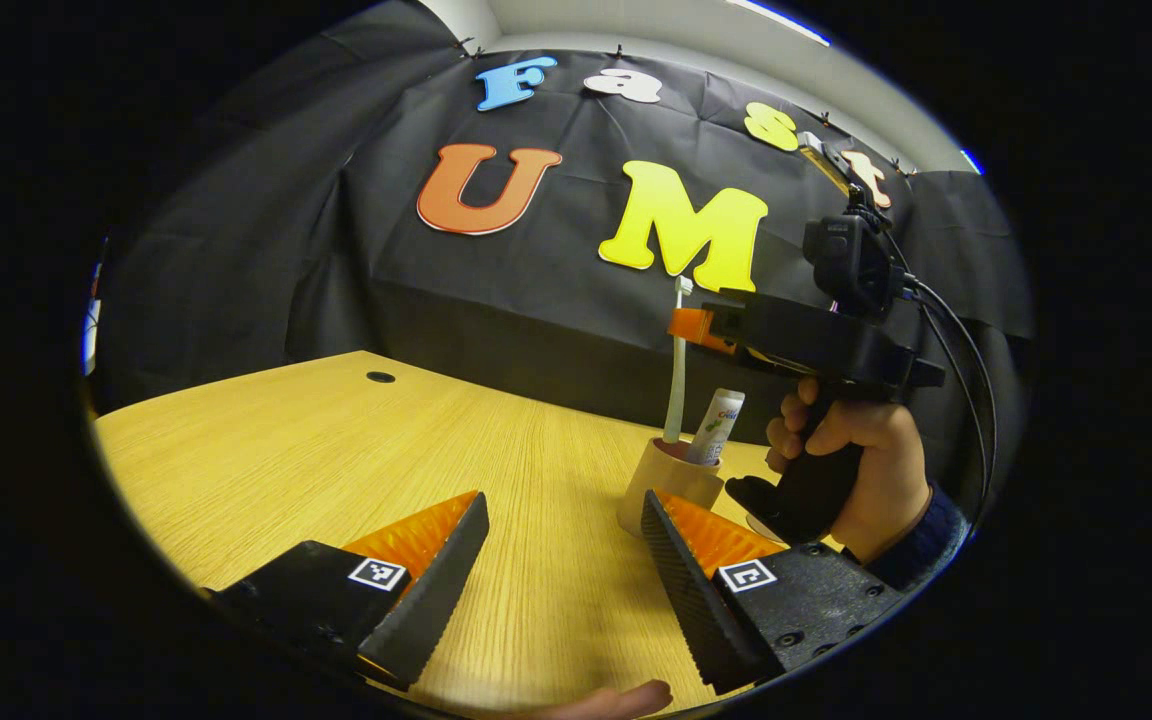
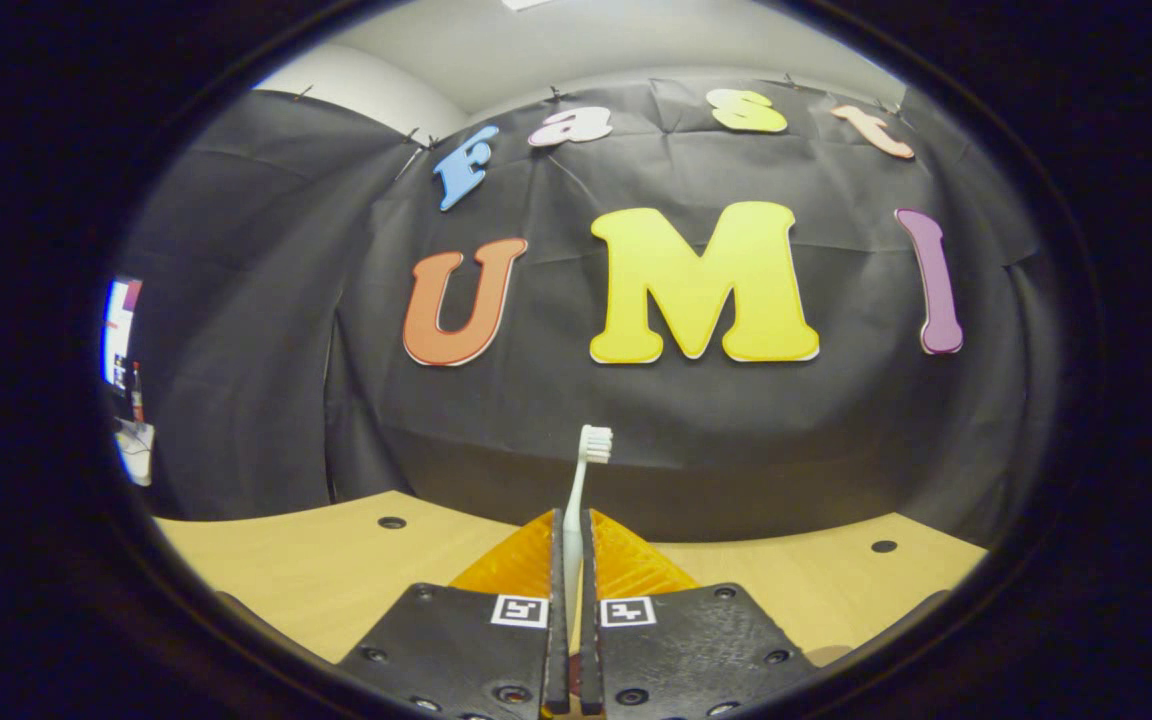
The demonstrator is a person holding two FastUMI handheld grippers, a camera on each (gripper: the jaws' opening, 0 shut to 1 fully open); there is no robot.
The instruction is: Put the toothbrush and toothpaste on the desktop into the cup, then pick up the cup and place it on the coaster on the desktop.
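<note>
Clamped between the fingers of the right gripper [image 2: 570, 590], in the right gripper view, is the handle of the toothbrush [image 2: 581, 480], which stands upright with its bristle head above the fingertips. In the left gripper view that same gripper [image 1: 701, 326] hangs above the cup [image 1: 666, 485], held by a hand [image 1: 856, 460] in a dark sleeve, and the toothbrush [image 1: 677, 360] reaches from its fingers down into the cup. Beside the toothbrush, the toothpaste [image 1: 718, 426] leans in the cup with its upper end above the rim. Nearer the camera than the cup, the left gripper [image 1: 564, 560] has its fingers spread wide with nothing between them, low over the wooden desk [image 1: 336, 450]. The cup stands on the desk, just beyond the left gripper's right-hand finger [image 1: 681, 570].
</note>
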